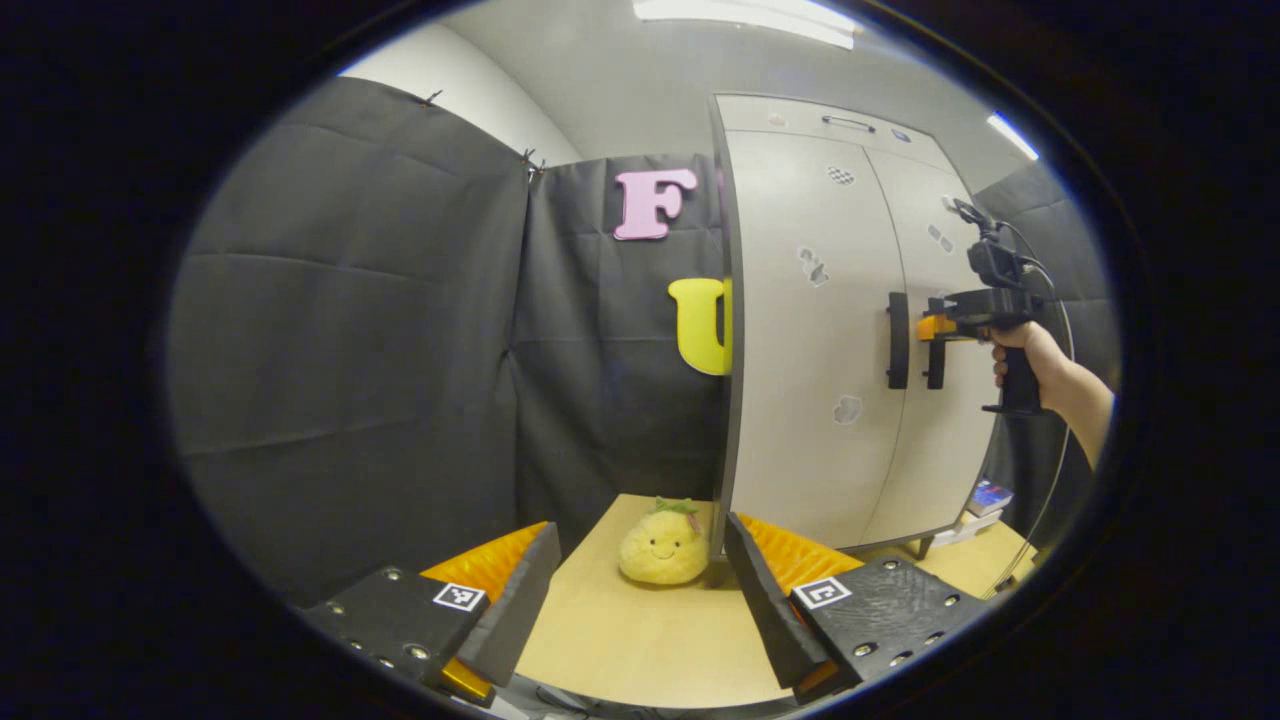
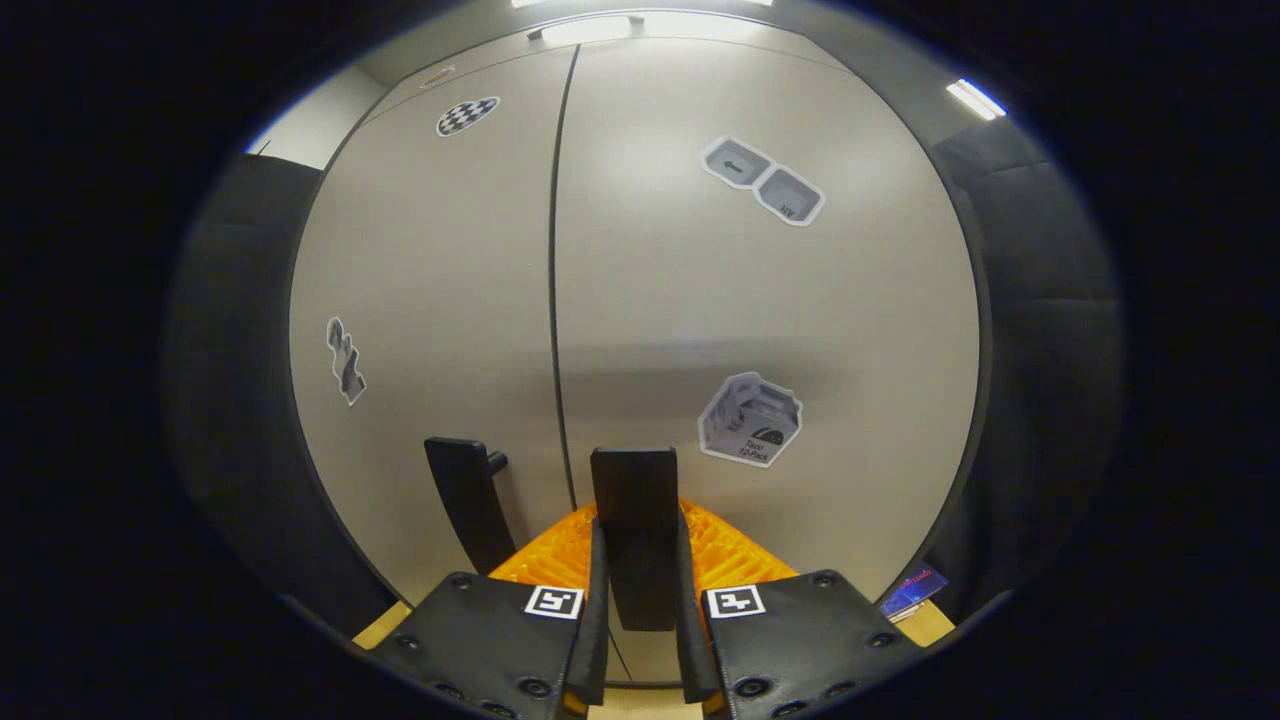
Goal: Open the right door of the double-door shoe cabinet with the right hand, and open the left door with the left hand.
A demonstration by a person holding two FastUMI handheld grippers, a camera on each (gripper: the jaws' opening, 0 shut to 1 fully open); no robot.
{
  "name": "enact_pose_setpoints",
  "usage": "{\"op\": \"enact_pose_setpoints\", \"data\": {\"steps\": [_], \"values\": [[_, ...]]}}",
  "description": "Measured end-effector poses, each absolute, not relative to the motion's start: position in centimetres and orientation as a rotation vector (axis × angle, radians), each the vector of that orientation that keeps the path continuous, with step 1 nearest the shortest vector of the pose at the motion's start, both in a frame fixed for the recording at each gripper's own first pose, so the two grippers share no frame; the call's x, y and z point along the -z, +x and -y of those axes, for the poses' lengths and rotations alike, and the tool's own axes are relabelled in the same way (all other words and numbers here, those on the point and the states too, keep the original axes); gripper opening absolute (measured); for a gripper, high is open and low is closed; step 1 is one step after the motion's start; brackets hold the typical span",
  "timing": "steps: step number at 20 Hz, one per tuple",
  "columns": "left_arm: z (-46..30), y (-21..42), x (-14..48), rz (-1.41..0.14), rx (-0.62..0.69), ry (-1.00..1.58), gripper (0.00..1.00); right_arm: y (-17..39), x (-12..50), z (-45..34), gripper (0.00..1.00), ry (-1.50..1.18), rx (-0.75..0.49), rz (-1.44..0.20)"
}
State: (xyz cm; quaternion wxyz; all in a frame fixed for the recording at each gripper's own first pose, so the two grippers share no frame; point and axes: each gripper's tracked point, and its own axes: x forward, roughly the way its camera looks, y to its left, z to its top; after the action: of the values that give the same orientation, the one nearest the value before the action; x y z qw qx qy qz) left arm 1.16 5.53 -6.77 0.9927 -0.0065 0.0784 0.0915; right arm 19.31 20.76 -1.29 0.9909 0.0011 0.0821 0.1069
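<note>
The pale double-door shoe cabinet (image 1: 820, 420) stands on a wooden table, both doors flush and shut. In the right gripper view, my right gripper (image 2: 638, 525) is shut on the right door's black vertical handle (image 2: 634, 480). The left door's handle (image 2: 465, 500) stands free just to its left, across the seam. The left gripper view shows the right gripper (image 1: 935, 328), held by a hand (image 1: 1030, 355), at the right handle (image 1: 936, 375), beside the left handle (image 1: 898, 340). My left gripper (image 1: 640, 527) is open, low over the table, well short of the cabinet's left corner.
A yellow pineapple plush (image 1: 663, 545) sits on the wooden table (image 1: 640, 640) by the cabinet's left corner, between my left fingers' line. Books (image 1: 985, 498) lie beside the cabinet's right foot. Black cloth walls close in on the left and right.
</note>
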Motion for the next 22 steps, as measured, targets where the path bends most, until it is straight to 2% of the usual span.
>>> {"op": "enact_pose_setpoints", "data": {"steps": [2, 4, 6, 7, 9, 10, 11, 22], "values": [[-5.5, 0.6, 6.9, -0.156, -0.185, -0.012, 0.95, 19.2, 1.3, -20.7, 0.2, 0.018, -0.263, -0.174], [-5.5, 0.1, 7.0, -0.158, -0.187, -0.015, 0.95, 18.7, 1.2, -20.7, 0.04, 0.003, -0.293, -0.19], [-5.7, -0.6, 7.1, -0.161, -0.19, -0.024, 0.95, 18.7, 1.3, -20.7, 0.07, -0.021, -0.297, -0.189], [-5.8, -0.9, 7.1, -0.163, -0.193, -0.03, 0.95, 18.4, 1.2, -20.7, 0.03, -0.022, -0.299, -0.186], [-5.7, -1.7, 7.0, -0.161, -0.195, -0.041, 0.95, 17.7, 1.2, -20.6, 0.07, -0.013, -0.304, -0.185], [-5.5, -2.0, 6.9, -0.158, -0.193, -0.042, 0.95, 17.3, 1.2, -20.5, 0.04, -0.012, -0.307, -0.183], [-5.4, -2.4, 6.7, -0.157, -0.193, -0.038, 0.95, 16.9, 1.1, -20.3, 0.07, -0.014, -0.309, -0.181], [-1.8, -5.5, 6.8, -0.163, -0.145, -0.025, 0.95, 11.5, 0.8, -17.0, 0.07, 0.02, -0.352, -0.173]]}}
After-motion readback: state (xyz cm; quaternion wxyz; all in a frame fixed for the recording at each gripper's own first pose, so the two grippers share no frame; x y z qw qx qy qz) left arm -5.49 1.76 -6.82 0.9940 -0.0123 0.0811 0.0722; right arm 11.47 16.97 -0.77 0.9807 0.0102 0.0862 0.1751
